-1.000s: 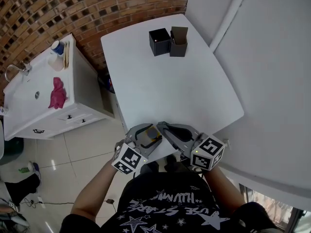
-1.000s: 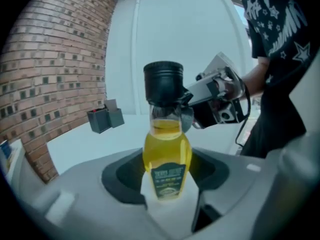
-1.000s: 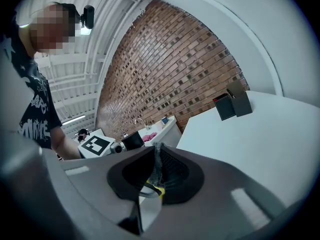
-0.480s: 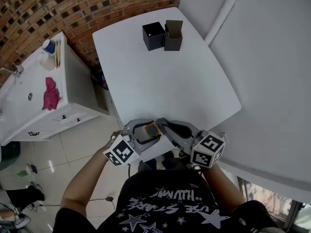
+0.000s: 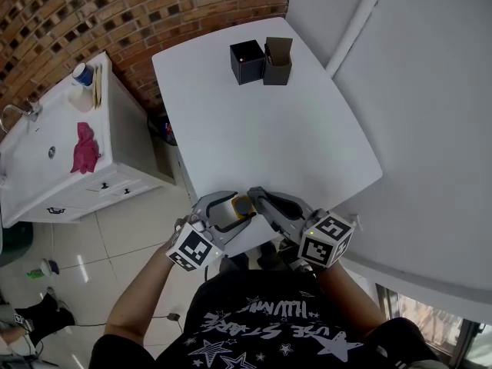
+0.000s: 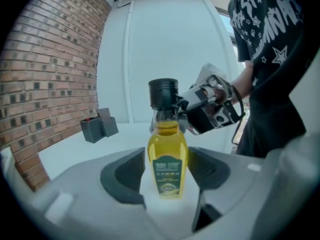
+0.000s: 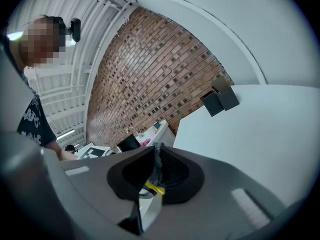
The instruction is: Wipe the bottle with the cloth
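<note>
- I see the bottle [image 6: 167, 154] standing upright: clear, filled with yellow oil, with a black cap and a green label.
- It stands at the near edge of the bench [image 5: 269, 129], between the pads of the left gripper [image 6: 167, 176]. The pads sit against its sides, and the jaws have just been opening slightly.
- I can see only a thin grey edge of the cloth [image 7: 156, 164]. It is pinched in the closed jaws of the right gripper [image 7: 155, 176], just beside the bottle's neck.

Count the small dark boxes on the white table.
2. A black open-top cube box at the far end of the white table; a taller dark brown cardboard box right beside it. None seems hidden.
</note>
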### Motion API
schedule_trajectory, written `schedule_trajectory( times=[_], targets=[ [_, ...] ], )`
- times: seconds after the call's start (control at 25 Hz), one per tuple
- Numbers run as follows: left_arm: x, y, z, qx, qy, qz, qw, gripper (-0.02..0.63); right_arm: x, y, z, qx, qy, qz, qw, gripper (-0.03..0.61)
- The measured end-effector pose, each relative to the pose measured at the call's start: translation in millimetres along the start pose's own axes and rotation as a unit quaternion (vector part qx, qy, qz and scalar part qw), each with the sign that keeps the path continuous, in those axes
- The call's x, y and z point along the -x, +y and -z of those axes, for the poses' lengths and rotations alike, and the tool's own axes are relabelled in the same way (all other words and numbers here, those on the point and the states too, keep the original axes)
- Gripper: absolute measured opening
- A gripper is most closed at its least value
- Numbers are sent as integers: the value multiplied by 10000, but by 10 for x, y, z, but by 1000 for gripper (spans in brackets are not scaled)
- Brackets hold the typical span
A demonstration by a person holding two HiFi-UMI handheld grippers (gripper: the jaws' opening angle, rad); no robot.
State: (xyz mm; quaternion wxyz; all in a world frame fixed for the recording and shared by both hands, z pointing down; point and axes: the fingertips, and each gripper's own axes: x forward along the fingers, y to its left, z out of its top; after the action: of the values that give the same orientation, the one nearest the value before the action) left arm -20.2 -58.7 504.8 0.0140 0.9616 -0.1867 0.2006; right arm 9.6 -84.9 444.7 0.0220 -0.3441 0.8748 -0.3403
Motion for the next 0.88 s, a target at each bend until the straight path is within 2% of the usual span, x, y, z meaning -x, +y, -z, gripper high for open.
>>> schedule_trajectory(
  times=[0.52,0.68,0.88],
  targets=[
    [262,-113,130,573,-21,-758,9955,264,-76,-135,107,-630,-98,9,9980,35],
    [264,-127,135,792,-84,-1040,9914,264,-112,-205,187,-692,-4,76,9976,35],
    [233,-183,160,839,-42,-1158,9897,264,-177,-319,325,-839,152,131,9963,35]
  ],
)
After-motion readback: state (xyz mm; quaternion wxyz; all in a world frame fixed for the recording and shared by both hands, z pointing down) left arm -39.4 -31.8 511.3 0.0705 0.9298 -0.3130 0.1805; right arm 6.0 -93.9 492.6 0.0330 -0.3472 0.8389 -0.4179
